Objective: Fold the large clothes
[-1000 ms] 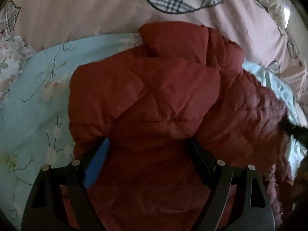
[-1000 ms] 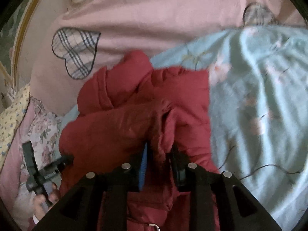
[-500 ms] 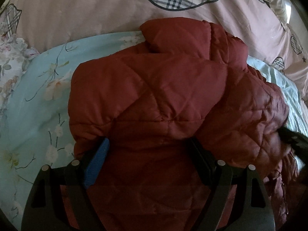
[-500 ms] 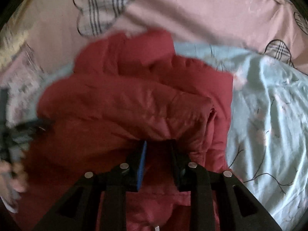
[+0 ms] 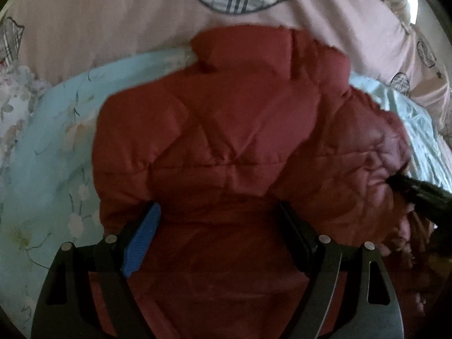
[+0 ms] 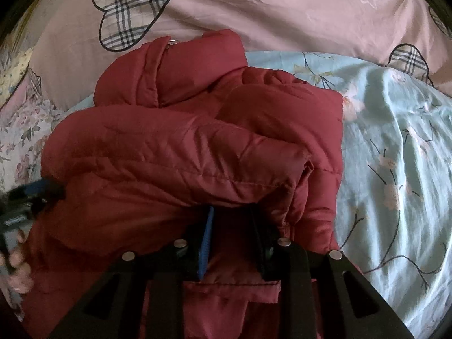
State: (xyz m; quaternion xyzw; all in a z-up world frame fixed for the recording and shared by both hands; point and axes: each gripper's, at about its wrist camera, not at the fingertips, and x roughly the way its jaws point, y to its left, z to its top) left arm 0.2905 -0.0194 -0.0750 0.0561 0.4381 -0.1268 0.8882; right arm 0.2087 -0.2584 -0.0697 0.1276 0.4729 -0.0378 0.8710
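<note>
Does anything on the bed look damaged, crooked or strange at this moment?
Nothing looks damaged. The red padded jacket is only a rough, uneven bundle on the light blue floral sheet, with its collar sticking out toward the pink cover. That fits a fold not yet finished.

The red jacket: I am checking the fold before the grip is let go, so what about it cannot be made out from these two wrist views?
- Left wrist view: the red jacket is motion-blurred; its lower hem is cut off by the bottom edge behind the left gripper.
- Right wrist view: the right gripper has its fingertips tucked under a fold, so what the jaws pinch is hidden.
- The layers underneath the jacket show in neither view.
</note>
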